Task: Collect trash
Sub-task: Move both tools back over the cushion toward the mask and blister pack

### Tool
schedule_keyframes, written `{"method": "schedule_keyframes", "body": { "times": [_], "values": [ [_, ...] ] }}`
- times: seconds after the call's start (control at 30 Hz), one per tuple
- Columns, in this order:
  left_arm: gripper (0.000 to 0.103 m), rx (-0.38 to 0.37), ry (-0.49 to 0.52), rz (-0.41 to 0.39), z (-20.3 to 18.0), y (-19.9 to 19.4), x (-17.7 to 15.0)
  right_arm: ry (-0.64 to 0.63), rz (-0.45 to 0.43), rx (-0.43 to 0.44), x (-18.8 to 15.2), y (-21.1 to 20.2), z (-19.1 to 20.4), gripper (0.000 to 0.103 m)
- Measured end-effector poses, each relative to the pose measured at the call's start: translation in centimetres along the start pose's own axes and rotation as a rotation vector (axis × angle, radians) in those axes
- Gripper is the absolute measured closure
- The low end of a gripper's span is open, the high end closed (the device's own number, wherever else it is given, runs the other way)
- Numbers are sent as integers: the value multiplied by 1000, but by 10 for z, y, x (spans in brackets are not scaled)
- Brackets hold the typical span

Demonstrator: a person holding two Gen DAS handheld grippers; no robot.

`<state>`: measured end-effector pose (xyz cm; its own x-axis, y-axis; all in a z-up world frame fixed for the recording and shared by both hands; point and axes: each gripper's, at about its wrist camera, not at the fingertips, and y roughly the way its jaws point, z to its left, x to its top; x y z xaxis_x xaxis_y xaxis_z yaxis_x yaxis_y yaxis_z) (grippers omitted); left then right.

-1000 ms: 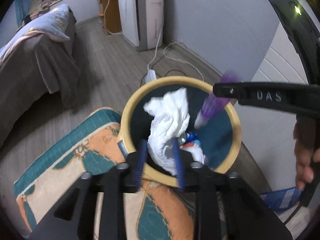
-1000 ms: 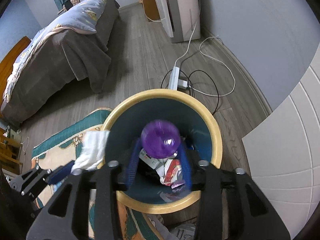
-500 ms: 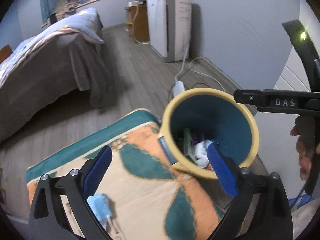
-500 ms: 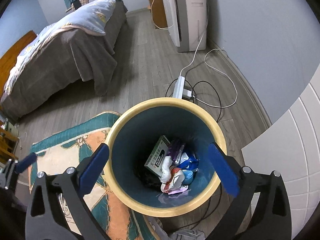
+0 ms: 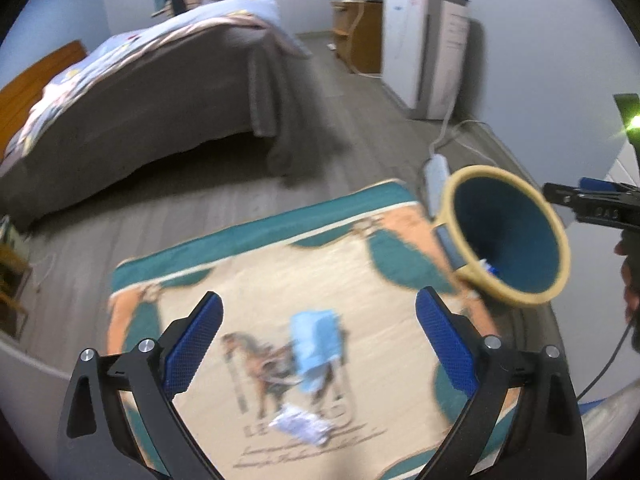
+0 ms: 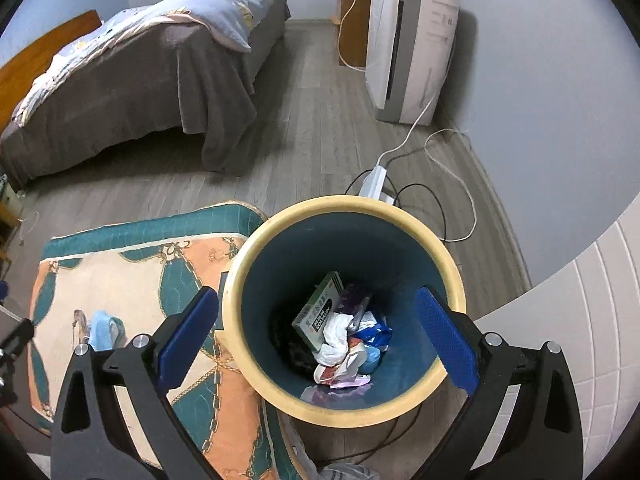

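A bin [image 6: 454, 276] with a cream rim and blue inside stands at the rug's corner; it also shows in the left wrist view [image 5: 556, 224]. It holds a green box [image 6: 318, 314], white tissue [image 6: 334, 332] and wrappers. My right gripper [image 6: 316, 342] is open and empty right above the bin. My left gripper [image 5: 318, 344] is open and empty above the rug [image 5: 256, 264], over a light blue mask [image 5: 316, 344] and a crumpled white wrapper [image 5: 300, 424]. The mask also shows in the right wrist view [image 6: 102, 330].
A bed [image 6: 132, 80] with a grey cover stands at the back left. A white appliance [image 6: 408, 48] stands by the back wall. A power strip [image 6: 374, 180] and cables lie on the wood floor behind the bin. A white panelled wall [image 6: 592, 320] is at right.
Both grippers opened: the left let a white tissue and the right a purple object drop into the bin. The left gripper then swung left, over the rug.
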<state>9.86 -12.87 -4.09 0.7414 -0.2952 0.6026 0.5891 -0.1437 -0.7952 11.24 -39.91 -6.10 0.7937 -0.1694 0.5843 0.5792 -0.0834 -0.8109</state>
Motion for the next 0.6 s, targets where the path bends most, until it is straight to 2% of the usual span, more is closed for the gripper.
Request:
{"method": "schedule_keyframes", "body": {
  "times": [0.27,0.37,0.6],
  "values": [
    [6,73,-72,43,50,-1,-37,-114,-19,-51,-9,-1,42,6],
    [6,72,-115,40,66,-3,-44,-112,15,-23,-13,5,56,6],
    [6,86,-112,27,87,-6,-56,-76,105,45,-21,18,101,6]
  ]
}}
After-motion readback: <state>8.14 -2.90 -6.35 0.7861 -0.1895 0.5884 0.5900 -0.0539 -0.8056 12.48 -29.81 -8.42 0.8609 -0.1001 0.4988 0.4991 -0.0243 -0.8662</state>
